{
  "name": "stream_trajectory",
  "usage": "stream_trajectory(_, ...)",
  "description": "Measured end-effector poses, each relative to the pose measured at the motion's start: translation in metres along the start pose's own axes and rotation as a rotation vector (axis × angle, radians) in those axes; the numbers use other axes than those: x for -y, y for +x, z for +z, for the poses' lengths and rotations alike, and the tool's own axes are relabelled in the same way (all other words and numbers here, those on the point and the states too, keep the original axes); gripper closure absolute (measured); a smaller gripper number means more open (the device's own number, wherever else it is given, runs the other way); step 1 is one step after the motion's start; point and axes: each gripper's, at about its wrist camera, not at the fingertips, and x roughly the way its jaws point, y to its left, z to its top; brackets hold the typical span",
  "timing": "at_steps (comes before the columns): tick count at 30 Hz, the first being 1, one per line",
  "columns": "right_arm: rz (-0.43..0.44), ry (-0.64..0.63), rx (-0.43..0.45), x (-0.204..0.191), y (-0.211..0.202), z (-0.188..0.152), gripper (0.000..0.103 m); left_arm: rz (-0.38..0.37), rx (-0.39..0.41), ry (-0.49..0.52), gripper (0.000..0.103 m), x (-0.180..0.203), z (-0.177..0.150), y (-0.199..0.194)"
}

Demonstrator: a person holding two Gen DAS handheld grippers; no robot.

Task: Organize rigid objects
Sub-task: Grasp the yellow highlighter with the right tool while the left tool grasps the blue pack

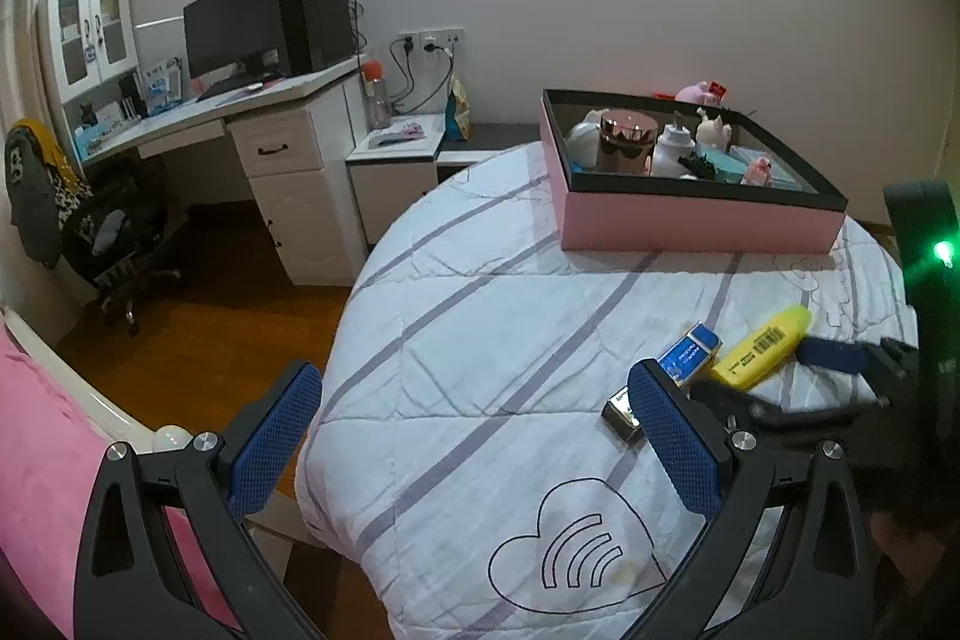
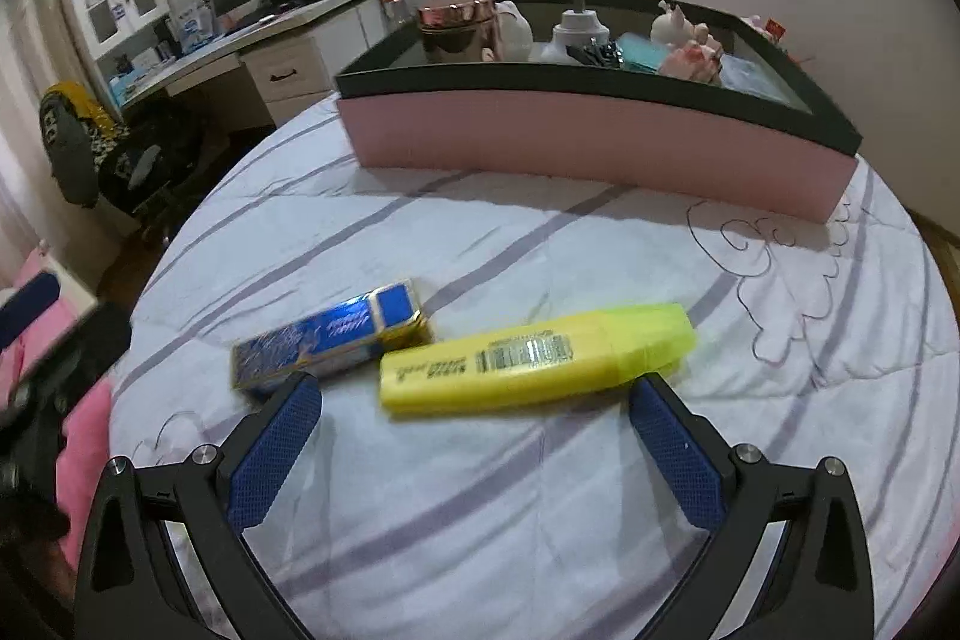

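My right gripper (image 2: 474,400) gapes wide, holding nothing, just short of one yellow highlighter (image 2: 534,355). One blue box (image 2: 333,337) touches it. My left gripper (image 1: 474,391) is spread empty too. Farther off on the quilt (image 2: 480,232) stands one pink tray (image 2: 588,142).

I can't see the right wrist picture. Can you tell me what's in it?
An open gripper hovers just in front of a yellow highlighter lying on a striped white quilt, beside a small blue box. Behind them sits a pink box full of little things.
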Motion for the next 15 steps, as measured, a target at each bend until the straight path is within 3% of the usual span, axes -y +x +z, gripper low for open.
stream_trajectory(1,-0.009,-0.002,-0.009,0.001,0.003,0.003,0.005,-0.004,-0.007,0.001,0.000,0.001,-0.001,0.002)
stream_trajectory(5,-0.071,-0.038,0.000,0.008,0.002,0.007,0.047,-0.047,-0.056,0.007,0.000,0.005,-0.005,0.015)
stream_trajectory(8,-0.047,-0.031,0.003,0.021,-0.006,0.006,0.062,-0.098,-0.090,0.017,0.000,0.014,-0.008,0.024)
stream_trajectory(15,-0.072,-0.015,0.007,0.055,-0.027,-0.009,0.064,-0.171,-0.129,0.082,0.000,0.048,-0.005,0.048)
